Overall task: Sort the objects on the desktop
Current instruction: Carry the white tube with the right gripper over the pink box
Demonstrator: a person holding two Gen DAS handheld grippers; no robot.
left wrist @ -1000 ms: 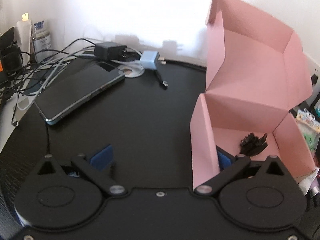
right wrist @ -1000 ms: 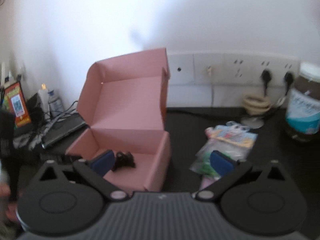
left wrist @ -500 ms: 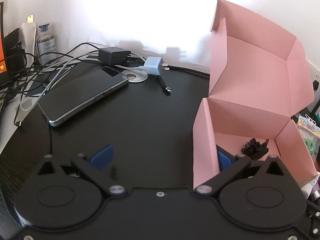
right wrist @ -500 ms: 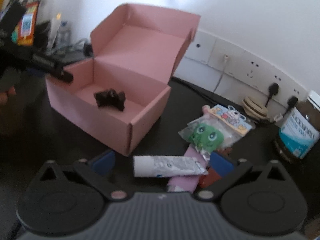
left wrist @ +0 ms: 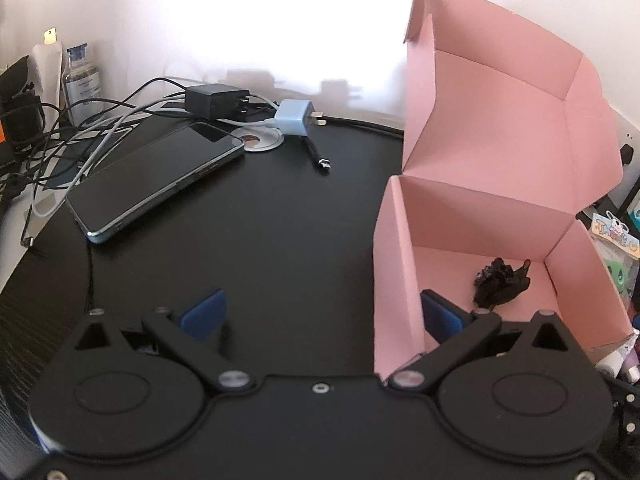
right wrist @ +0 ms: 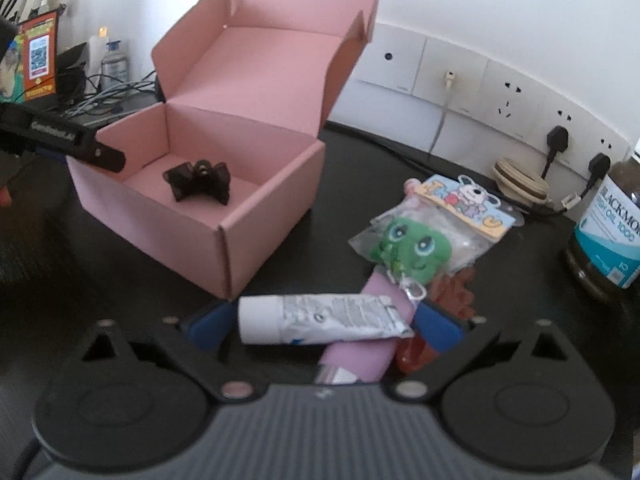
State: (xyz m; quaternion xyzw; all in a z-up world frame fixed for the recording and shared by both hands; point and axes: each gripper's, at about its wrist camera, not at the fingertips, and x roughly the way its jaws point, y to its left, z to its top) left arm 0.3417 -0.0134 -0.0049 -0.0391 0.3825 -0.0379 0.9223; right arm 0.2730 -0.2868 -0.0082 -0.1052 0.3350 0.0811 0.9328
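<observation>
The right gripper (right wrist: 322, 326) has its jaws wide and closing around the white tube (right wrist: 320, 318), pads not yet pressing; square them across its body before squeezing. The left gripper (left wrist: 320, 314) stands open, straddling the pink box (left wrist: 480, 216) wall. The jar (right wrist: 612, 228) label seems to read "BLACKMOR… FISH OIL 1000"

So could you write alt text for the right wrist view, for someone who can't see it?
The right tool, its jaws closing, straddles a white squeeze tube lying on a black desk. Behind stands an open pink cardboard box holding a small black clip; to its right lies a packaged green plush toy.
</observation>
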